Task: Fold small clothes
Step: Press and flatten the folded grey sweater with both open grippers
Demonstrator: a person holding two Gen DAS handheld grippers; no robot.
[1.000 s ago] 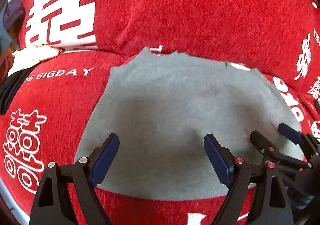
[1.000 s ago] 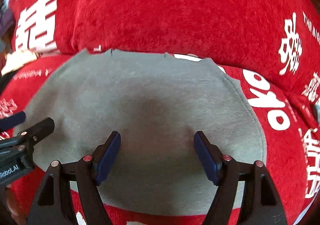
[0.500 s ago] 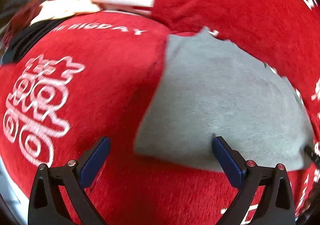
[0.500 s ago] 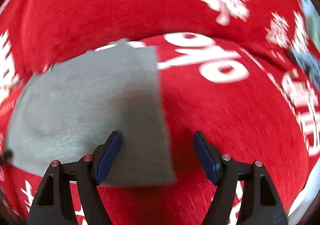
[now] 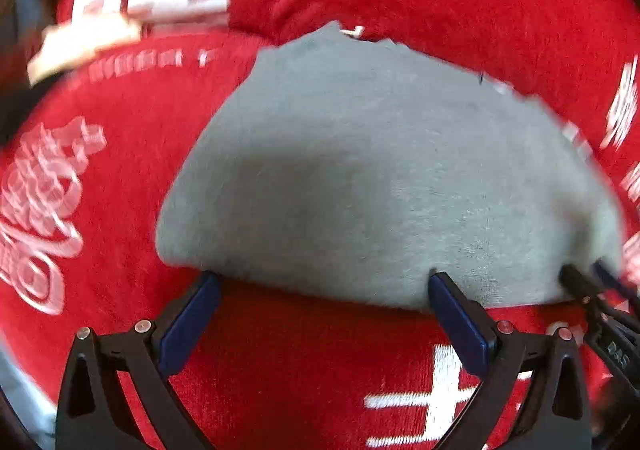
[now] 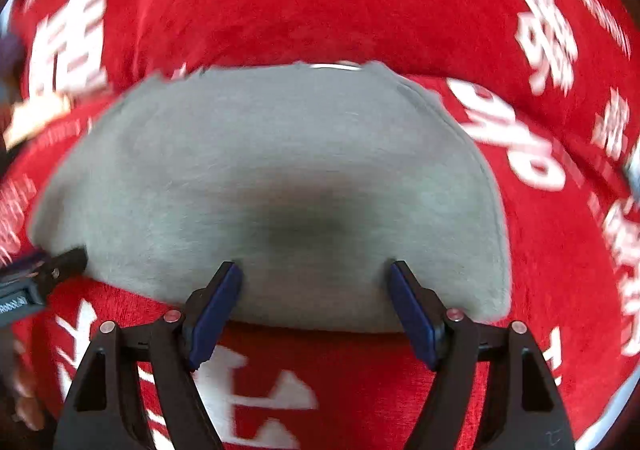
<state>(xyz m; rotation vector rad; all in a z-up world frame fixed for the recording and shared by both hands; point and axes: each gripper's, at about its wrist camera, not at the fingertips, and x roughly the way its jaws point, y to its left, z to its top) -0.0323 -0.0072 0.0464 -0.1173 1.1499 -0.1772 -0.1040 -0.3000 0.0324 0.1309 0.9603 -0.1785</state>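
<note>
Both the left gripper [image 5: 320, 310] and right gripper [image 6: 316, 298] are held wide open and empty at the near edge of the grey garment [image 5: 380, 177], lying flat on the red cover [image 5: 120, 209], so only one layer could be pinched if the fabric is approached too shallowly.

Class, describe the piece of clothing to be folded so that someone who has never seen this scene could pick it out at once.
Start from the red cover printed with white lettering that fills both views. On its lower cushion lies a plain grey garment, spread flat just ahead of each hand-held gripper. It is the only unprinted grey cloth there; a cream cloth lies far off to the left.
</note>
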